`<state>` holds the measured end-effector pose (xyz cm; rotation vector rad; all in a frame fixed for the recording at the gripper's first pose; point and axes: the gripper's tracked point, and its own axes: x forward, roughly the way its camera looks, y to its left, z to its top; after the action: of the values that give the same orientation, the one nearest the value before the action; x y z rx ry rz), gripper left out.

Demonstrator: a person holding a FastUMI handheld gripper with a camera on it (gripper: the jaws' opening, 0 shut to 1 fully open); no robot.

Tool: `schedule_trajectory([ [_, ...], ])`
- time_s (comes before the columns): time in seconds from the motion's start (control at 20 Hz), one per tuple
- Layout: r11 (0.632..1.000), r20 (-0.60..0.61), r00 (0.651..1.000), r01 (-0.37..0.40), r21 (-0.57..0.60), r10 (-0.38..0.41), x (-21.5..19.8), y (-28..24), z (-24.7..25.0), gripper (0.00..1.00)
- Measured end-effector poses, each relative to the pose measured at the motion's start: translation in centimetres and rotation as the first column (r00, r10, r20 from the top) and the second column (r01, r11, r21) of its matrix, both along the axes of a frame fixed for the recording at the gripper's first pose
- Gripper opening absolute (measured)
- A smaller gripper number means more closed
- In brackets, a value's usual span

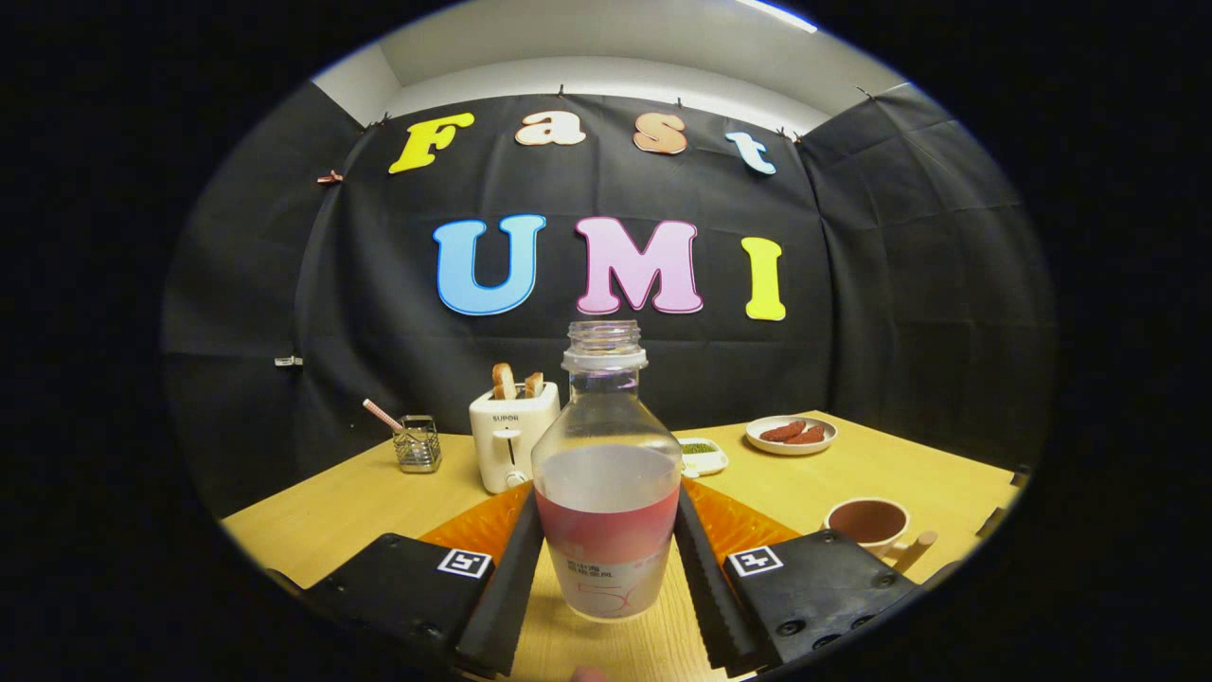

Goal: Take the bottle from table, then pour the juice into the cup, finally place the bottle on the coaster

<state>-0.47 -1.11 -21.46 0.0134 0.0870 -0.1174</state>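
Spillage is your main risk: the bottle has no cap on its neck and holds pinkish juice to roughly half its height, so any tilt or jolt on the way toward the cup, which sits well off to the right on the table, would likely put liquid on the wood instead. Your gripper is closed about the lower labelled part of the bottle, both fingers pressing its sides, and a hold that low may let it swing. Upright and clear-walled, it stands just before the orange coaster.
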Motion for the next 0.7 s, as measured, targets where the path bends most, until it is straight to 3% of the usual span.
schedule_trajectory([
  [0.4,1.0,-0.03,1.0,-0.005,0.024,0.006,-1.0,0.4,2.4,0.75],
  [0.7,0.996,-0.059,0.998,0.036,0.082,-0.031,-0.7,-1.0,2.3,0.75],
])
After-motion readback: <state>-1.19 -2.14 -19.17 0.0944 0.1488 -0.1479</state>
